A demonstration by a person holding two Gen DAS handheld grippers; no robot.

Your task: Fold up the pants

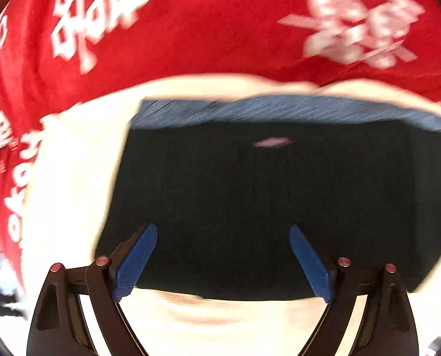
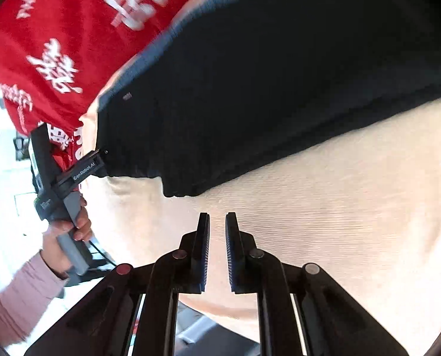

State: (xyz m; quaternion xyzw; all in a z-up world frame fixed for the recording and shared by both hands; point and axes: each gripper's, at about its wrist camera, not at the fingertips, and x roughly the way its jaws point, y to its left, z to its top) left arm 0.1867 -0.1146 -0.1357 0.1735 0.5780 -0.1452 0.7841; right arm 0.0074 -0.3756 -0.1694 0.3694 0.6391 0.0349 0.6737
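Pants folded into a dark block on the cream-covered bench, both tongs clear of the cloth.

Left tongs spread wide over the near edge of the fold, nothing between the blue pads; frame smeared. Right tongs drawn in narrow with a slim gap, empty, poised over bare cream surface just short of the pants' lower corner. Far edge of the fold shows a lighter blue band. Red cloth with white lettering lies beyond it, past the cream border. Open cream room to the near side and right of the fold. Hand in a pink sleeve grips the left tool's handle at the left edge.
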